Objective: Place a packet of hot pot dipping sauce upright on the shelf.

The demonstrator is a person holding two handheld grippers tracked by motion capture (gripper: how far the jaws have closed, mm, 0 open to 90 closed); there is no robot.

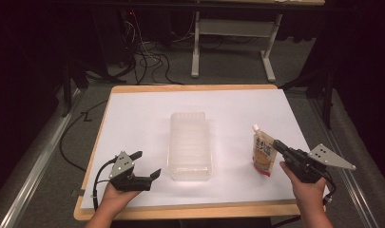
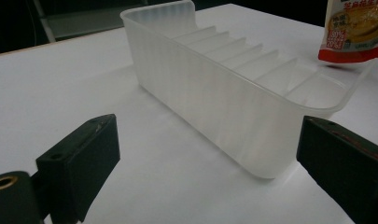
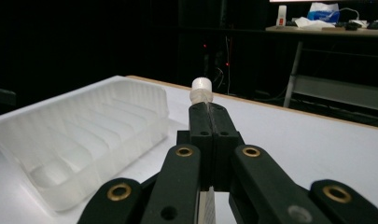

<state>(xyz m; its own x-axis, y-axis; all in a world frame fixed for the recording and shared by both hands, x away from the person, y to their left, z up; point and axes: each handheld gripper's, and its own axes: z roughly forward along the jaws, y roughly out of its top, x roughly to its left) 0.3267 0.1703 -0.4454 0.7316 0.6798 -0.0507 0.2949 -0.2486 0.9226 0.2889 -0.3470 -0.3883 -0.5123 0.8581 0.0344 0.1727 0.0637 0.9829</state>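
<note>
Right gripper (image 1: 277, 145) pinches the pouch (image 1: 263, 154) right of the tray (image 1: 190, 142); left gripper (image 1: 146, 164) spread, near edge.

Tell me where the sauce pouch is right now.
In the high view the sauce pouch is on the table's right side, just right of the clear tray, clamped in the right tool.

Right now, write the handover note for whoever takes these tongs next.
Right tongs: shut on the spouted sauce pouch, gripping it near its white cap, at the right of the white table.
Left tongs: open, holding nothing, near the ribbed clear tray.
Done: pouch gripped.
Left: the tray's slots are bare; the pouch probably goes into one, so carry it over and perhaps steady the tray.
</note>
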